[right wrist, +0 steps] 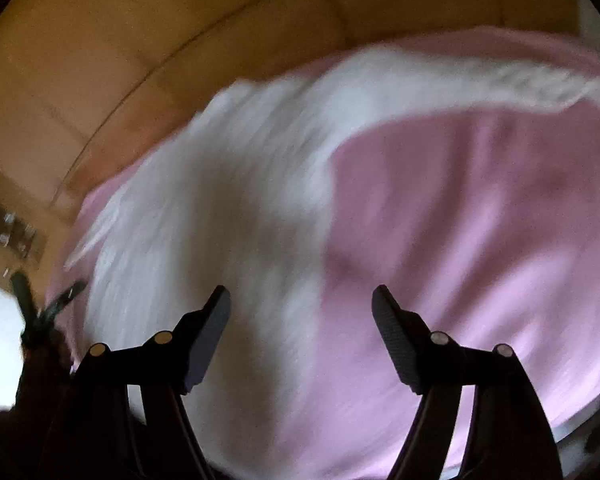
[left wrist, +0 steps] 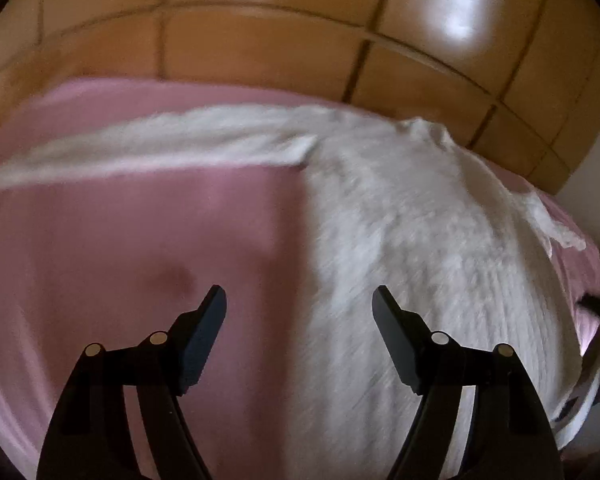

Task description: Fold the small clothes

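A white knitted garment (left wrist: 412, 248) lay spread flat on a pink cloth (left wrist: 140, 260) that covered the surface. Its fabric looked fuzzy and ribbed, with fine parallel ridges running along the body, though motion blur softened most of the detail. In the left wrist view the broad body of the garment filled the right half of the frame, and one long sleeve (left wrist: 152, 148) stretched away to the left across the far part of the pink cloth as a narrow, flat band with a squared end. In the right wrist view the same garment (right wrist: 220, 208) sat to the left and the sleeve (right wrist: 500, 76) curved off to the far right, its ribbing showing near the cuff.

The pink cloth was smooth and matte, with soft creases. Beyond it lay an orange-brown tiled floor (left wrist: 260, 40), glossy, with dark grout lines and bright reflections.

The left claw (left wrist: 299, 300) hovered with its black, flat, wedge-shaped fingers spread wide, gripping nothing, above the garment's left edge. The right claw (right wrist: 301, 300) was likewise spread wide and empty, above the garment's right edge.
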`<state>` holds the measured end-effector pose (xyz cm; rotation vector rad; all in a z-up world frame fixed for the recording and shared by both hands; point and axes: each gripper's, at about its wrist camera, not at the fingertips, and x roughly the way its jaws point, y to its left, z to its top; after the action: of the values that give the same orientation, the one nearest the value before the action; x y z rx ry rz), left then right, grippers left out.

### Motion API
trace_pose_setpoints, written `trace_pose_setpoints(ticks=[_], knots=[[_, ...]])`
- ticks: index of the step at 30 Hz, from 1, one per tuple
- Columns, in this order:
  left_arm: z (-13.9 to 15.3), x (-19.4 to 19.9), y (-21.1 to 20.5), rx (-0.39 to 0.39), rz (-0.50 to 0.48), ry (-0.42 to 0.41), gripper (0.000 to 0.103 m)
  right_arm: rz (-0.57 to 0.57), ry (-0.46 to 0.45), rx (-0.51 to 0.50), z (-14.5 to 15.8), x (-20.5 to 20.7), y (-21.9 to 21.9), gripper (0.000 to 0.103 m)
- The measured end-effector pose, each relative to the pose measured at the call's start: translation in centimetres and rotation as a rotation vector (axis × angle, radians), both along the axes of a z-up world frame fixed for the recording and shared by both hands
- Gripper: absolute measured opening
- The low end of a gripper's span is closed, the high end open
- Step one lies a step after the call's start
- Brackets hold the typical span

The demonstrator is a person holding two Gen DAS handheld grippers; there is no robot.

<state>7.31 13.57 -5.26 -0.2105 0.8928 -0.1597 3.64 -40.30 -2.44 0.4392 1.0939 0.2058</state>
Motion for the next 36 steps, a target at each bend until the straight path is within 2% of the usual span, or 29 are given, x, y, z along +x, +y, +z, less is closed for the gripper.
trace_pose_setpoints(ticks=[4, 5, 7, 8, 9, 10, 11, 14, 17, 19, 21, 24, 27, 28, 29, 31, 36], knots=[[-1.4, -2.8, 2.2, -0.108, -0.003, 0.054, 0.074, 0.025, 0.073, 0.035, -2.2, -3.0, 3.1, 0.054], [-1.8, -3.6, 2.2, -0.151, -0.025, 0.067, 0.074, 0.027, 0.079, 0.031, -2.4, -3.5, 3.3, 0.052], [-2.3, -4.6, 1.8, -0.187, -0.051, 0.072, 0.073, 0.026, 0.079, 0.029, -2.6, -4.5, 4.0, 0.042], [-2.4, -5.2, 1.3, -0.181, -0.069, 0.061, 0.066, 0.026, 0.082, 0.033, -2.7, -4.7, 4.4, 0.038], [-2.5, -5.4, 1.0, -0.174, -0.083, 0.059, 0.058, 0.031, 0.082, 0.023, -2.5, -4.8, 4.8, 0.026], [-2.7, -5.5, 0.6, -0.180, -0.110, 0.068, 0.025, 0.040, 0.082, 0.009, -2.1, -4.4, 4.9, 0.013], [-2.8, -5.4, 0.3, -0.201, -0.141, 0.090, 0.009, 0.049, 0.079, -0.009, -2.0, -4.2, 5.3, 0.013], [-1.7, -6.4, 0.2, -0.167, -0.161, 0.044, 0.007, 0.051, 0.012, -0.048, 0.0, -4.1, 6.1, 0.011], [-0.7, -8.1, 0.9, -0.153, -0.179, 0.023, 0.006, 0.047, -0.069, -0.031, 2.5, -5.8, 6.3, 0.010], [-1.3, -9.0, 1.3, -0.161, -0.177, 0.054, 0.006, 0.060, -0.062, -0.063, 2.3, -7.0, 6.6, 0.010], [-2.8, -9.7, 0.9, -0.124, -0.183, 0.100, 0.006, 0.056, 0.013, -0.089, -0.2, -7.6, 7.1, 0.010], [-2.9, -9.2, 1.0, -0.130, -0.170, 0.118, 0.007, 0.038, 0.077, -0.084, -3.2, -7.6, 6.9, 0.012], [-1.2, -8.3, 0.7, -0.091, -0.146, 0.091, 0.010, -0.041, 0.049, -0.007, -3.0, -7.3, 5.3, 0.030], [-0.8, -7.9, 0.6, -0.083, -0.144, 0.076, 0.024, -0.064, 0.028, -0.004, -2.7, -7.4, 4.5, 0.042], [-0.1, -7.4, 0.4, -0.078, -0.131, 0.050, 0.046, -0.104, 0.001, 0.002, -2.3, -7.1, 3.4, 0.046], [1.1, -6.3, -0.4, -0.081, -0.096, -0.021, 0.063, -0.207, -0.037, 0.014, -1.8, -6.4, 0.5, 0.046], [2.0, -2.5, -4.2, -0.080, -0.115, -0.069, 0.063, -0.438, -0.065, 0.022, -2.8, -3.4, -6.5, 0.045]])
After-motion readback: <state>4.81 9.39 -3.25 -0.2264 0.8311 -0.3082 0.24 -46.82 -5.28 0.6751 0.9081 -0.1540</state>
